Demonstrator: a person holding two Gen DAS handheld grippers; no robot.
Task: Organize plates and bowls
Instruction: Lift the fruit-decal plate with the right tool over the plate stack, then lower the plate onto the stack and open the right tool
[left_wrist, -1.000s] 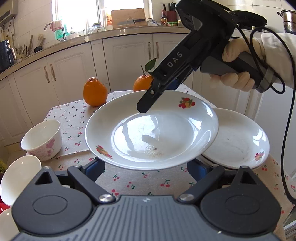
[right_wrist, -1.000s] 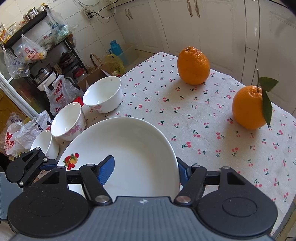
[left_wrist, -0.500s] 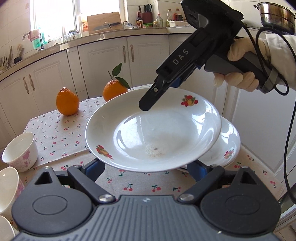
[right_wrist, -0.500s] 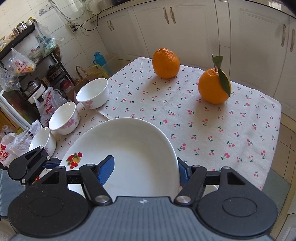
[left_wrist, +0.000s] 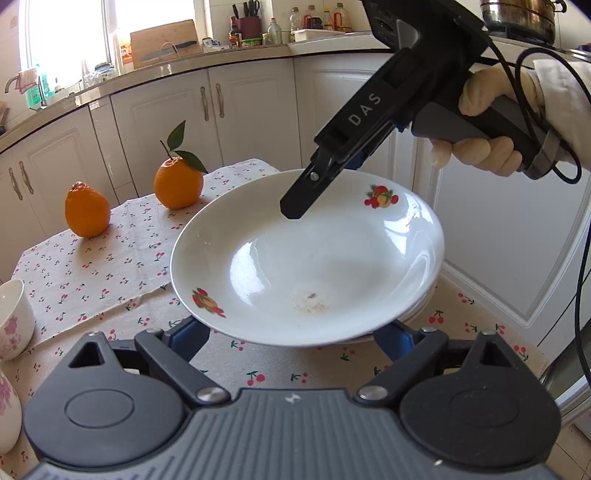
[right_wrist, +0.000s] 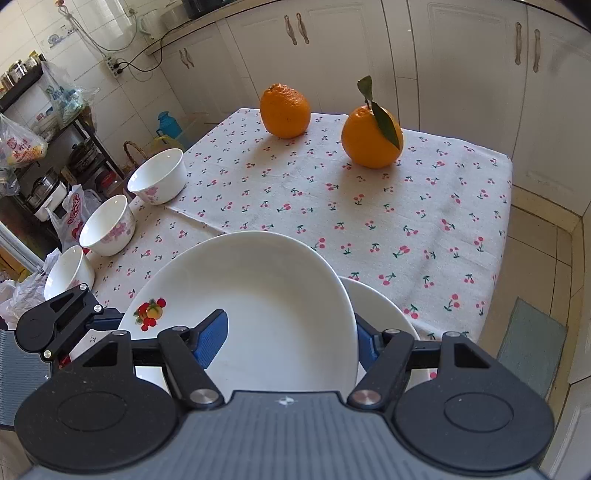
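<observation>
The plate hung just above a second plate at the counter's near right edge. The right tongs pinched its rim; the left tongs stood wide beneath it, their contact hidden. A tilt could let it slide off.

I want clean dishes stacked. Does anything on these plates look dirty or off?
Yes. The held plate has a patch of brownish residue with a dark speck near the bottom of its well, in the left wrist view. It hangs over the plate beneath. Nothing looks chipped or spilled.
</observation>
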